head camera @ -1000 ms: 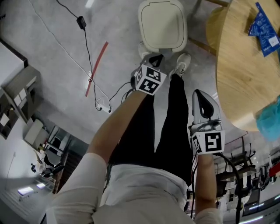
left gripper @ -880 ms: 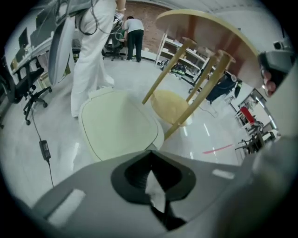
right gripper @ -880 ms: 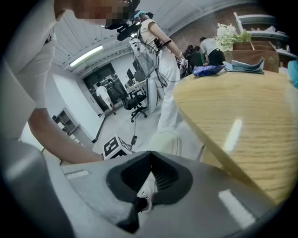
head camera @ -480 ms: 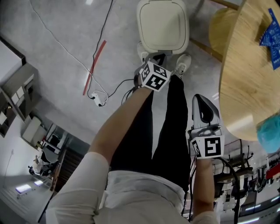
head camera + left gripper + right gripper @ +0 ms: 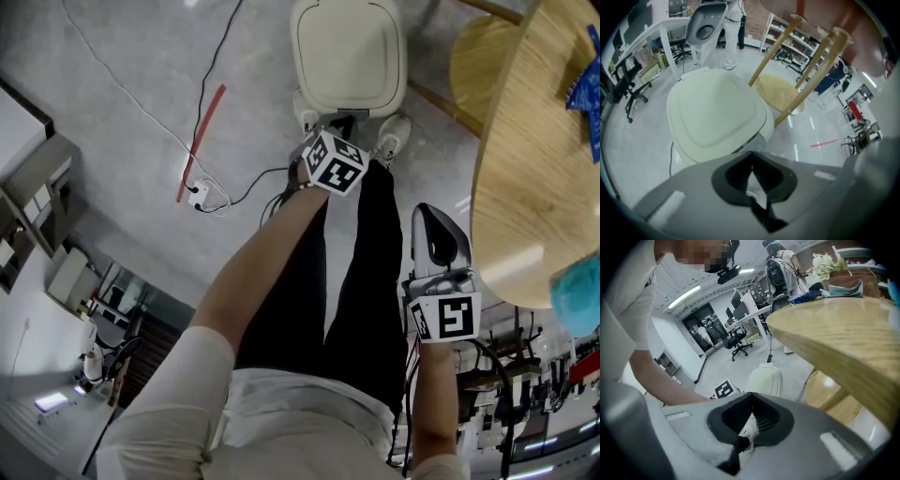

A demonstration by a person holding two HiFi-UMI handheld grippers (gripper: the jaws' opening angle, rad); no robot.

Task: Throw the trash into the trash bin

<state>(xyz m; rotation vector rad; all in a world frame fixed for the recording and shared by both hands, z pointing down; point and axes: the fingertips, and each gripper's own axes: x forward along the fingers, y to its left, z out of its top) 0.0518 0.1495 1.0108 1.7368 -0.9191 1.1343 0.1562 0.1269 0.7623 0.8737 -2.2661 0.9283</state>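
Note:
The cream trash bin (image 5: 349, 56) stands on the floor with its lid down; in the left gripper view the lid (image 5: 715, 115) fills the middle. My left gripper (image 5: 339, 124) points steeply down at the bin's near foot, and its jaws (image 5: 751, 155) are shut with nothing between them. My right gripper (image 5: 433, 214) hangs beside the person's right leg, under the table's edge, also shut (image 5: 751, 395) and empty. Through each gripper's opening only a bit of white shoe or floor shows. Blue packets (image 5: 586, 75) lie on the wooden table (image 5: 534, 169).
A wooden stool (image 5: 478, 56) stands between bin and table. A black cable with a white plug (image 5: 199, 195) and a red strip (image 5: 202, 141) lie on the grey floor to the left. The person's white shoe (image 5: 392, 139) is close to the bin. A teal object (image 5: 577, 295) sits at the table's near edge.
My left gripper has sunk and come closer to the bin's front. The right gripper has dropped slightly beside the leg. The bin's lid has stayed down.

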